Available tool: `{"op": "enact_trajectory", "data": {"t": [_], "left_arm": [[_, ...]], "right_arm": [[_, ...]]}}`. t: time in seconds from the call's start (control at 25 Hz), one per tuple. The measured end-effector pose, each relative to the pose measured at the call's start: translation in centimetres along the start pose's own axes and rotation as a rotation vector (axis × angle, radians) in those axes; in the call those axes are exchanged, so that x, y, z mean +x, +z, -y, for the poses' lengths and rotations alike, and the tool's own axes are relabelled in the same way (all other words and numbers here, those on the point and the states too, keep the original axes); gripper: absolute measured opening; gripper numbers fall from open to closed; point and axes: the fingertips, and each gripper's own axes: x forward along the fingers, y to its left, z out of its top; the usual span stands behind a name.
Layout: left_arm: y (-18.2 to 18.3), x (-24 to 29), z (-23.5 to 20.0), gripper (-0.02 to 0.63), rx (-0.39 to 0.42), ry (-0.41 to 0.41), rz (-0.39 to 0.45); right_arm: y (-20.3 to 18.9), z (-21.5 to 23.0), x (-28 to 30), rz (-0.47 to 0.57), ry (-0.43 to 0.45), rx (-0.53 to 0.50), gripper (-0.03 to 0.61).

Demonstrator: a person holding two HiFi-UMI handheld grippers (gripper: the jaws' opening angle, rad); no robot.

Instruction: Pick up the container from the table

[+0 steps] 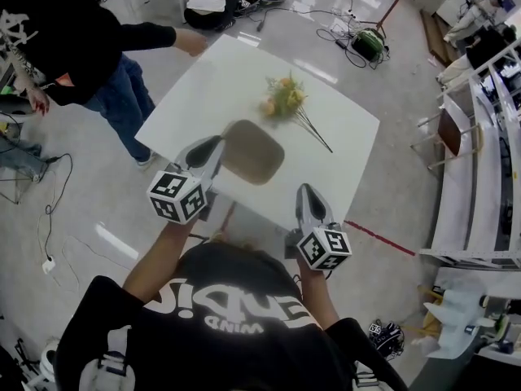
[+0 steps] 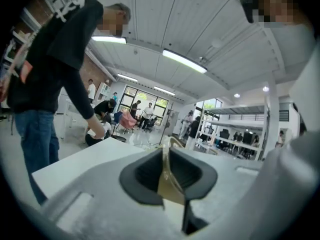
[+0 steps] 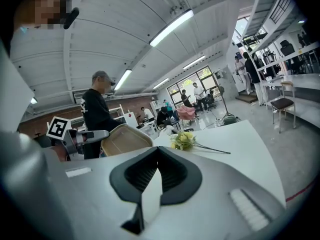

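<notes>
The left gripper (image 1: 215, 148) jaws clench the container (image 1: 254, 151) by its thin rim, the best hold on a seemingly light, stiff, slippery shell, while the right gripper (image 1: 308, 194) jaws sit closed, empty.

White surface (image 1: 342, 137), tan container (image 1: 252, 151), yellow flowers (image 1: 283, 98).
The container is a dull tan-brown against the plain white surface; the flowers are yellow and orange on green stems. The left gripper (image 1: 216, 142) and right gripper (image 1: 308, 191) are silver-grey with black pads, each bearing black-and-white square markers. The bystander (image 1: 89, 39) wears a black top and blue jeans; a red line (image 1: 383, 237) crosses the pale grey floor (image 1: 81, 210).
</notes>
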Motion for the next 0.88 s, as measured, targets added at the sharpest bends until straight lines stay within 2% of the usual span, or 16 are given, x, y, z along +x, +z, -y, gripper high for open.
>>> {"op": "enact_trajectory", "data": {"t": [0.24,0.6,0.88], "left_arm": [[0.3,-3.4,0.9,0.041,0.010,0.007,0.029],[-1.4,-7.7,1.1,0.041,0.042,0.046,0.051],[-2.1,-9.4,0.6,0.041,0.053,0.085,0.077]], "right_arm": [[0.1,-0.3,-0.9,0.011,0.002,-0.008,0.002],[0.2,-1.5,-2.0,0.031,0.021,-0.025,0.002],[-0.1,-2.3,-2.8,0.037,0.035,-0.040,0.002]]}}
